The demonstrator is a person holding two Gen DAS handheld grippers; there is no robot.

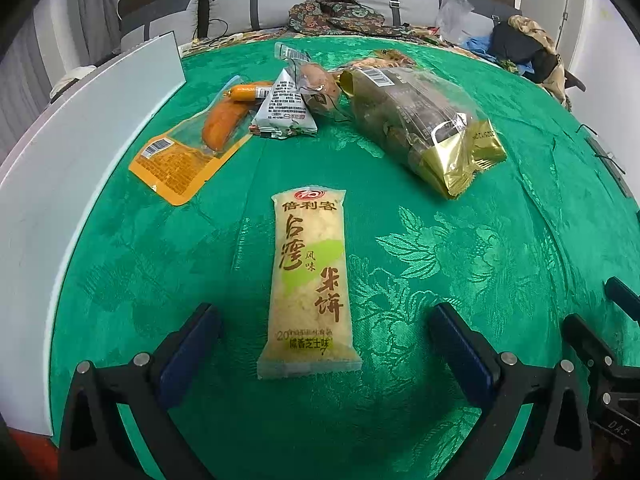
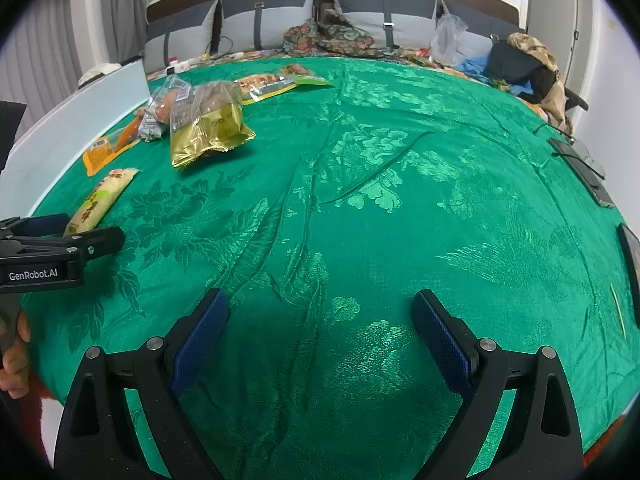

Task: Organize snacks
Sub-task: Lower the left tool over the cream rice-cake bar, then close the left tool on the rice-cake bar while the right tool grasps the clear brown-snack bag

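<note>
A yellow rice-cracker packet (image 1: pixel 310 284) lies lengthwise on the green cloth, its near end between the fingers of my open left gripper (image 1: pixel 324 320). Behind it sit an orange sausage pack (image 1: pixel 188 148), a grey triangular packet (image 1: pixel 286 108), a clear-wrapped brown snack (image 1: pixel 316 80) and a gold-ended bag (image 1: pixel 424 124). In the right wrist view the rice-cracker packet (image 2: pixel 100 200) and gold-ended bag (image 2: pixel 208 124) lie at the left, with a yellow-green packet (image 2: pixel 272 84) farther back. My right gripper (image 2: pixel 320 304) hangs open over bare cloth. The left gripper (image 2: pixel 60 240) shows at the left edge.
A white board (image 1: pixel 80 128) stands along the table's left edge. The green patterned cloth (image 2: pixel 400 200) covers the table. Dark flat devices (image 2: pixel 580 164) lie at the right rim. Cushions, clothes and a plastic bag (image 2: pixel 448 36) are piled behind. A hand (image 2: pixel 16 356) holds the left gripper.
</note>
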